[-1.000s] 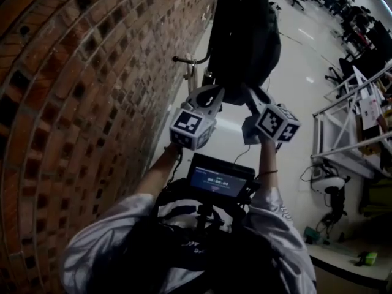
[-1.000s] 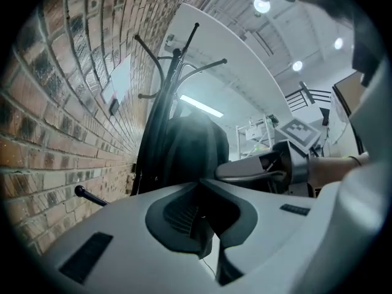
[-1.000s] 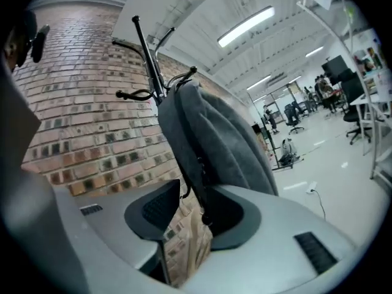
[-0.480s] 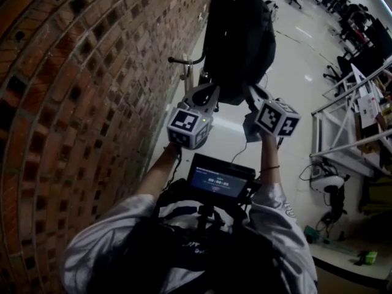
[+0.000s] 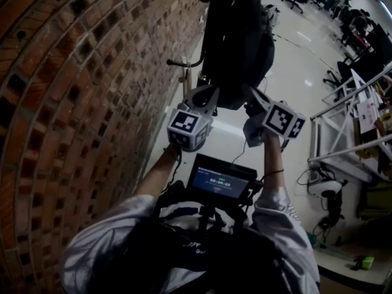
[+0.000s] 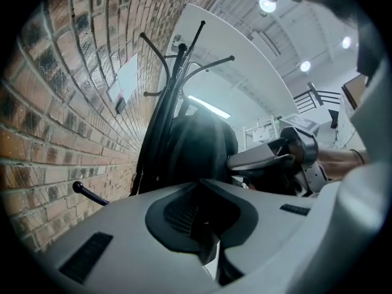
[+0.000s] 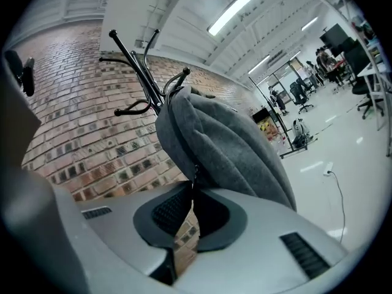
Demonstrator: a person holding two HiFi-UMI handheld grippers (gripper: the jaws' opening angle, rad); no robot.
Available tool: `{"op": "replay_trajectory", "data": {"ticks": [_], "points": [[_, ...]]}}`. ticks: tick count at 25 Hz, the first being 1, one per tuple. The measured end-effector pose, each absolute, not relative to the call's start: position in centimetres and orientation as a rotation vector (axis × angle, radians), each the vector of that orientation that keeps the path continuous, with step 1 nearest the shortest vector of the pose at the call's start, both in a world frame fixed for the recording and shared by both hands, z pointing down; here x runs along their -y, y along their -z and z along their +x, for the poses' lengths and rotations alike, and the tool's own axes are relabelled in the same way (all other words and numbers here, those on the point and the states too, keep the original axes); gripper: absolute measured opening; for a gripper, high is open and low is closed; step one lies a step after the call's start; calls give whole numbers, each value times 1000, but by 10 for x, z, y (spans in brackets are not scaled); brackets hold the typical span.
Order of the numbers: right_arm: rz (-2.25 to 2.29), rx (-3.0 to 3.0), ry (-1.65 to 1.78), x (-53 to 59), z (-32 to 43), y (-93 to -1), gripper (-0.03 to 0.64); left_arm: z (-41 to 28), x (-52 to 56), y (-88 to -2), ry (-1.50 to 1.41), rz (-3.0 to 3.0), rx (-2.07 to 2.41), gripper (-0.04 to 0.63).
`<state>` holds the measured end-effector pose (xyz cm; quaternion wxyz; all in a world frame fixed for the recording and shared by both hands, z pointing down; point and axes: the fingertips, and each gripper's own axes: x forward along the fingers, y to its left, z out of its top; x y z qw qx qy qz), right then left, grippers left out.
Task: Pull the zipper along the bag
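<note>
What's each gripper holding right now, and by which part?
The right gripper pinches the zipper pull on the bag; the left gripper seems to clamp the bag's lower fabric.

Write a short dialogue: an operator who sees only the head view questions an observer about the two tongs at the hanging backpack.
Operator: What do the right tongs hold?
Observer: The right tongs are closed on the small dark zipper pull at the grey fabric backpack's seam.
Operator: And the left?
Observer: The left tongs are closed at their tips on the backpack's dark lower edge.
Operator: What carries the backpack?
Observer: It hangs from a curved hook of the black metal coat stand.
</note>
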<state>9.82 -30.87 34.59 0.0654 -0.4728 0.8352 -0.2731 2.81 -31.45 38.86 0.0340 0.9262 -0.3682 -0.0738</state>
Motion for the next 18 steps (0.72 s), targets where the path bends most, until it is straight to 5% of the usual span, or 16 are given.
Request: {"op": "replay_trajectory", "data": {"ticks": [18], "points": [[-1389, -2614, 814, 310, 109, -265, 28, 37, 316, -384, 294, 2855, 1123, 8]]}}
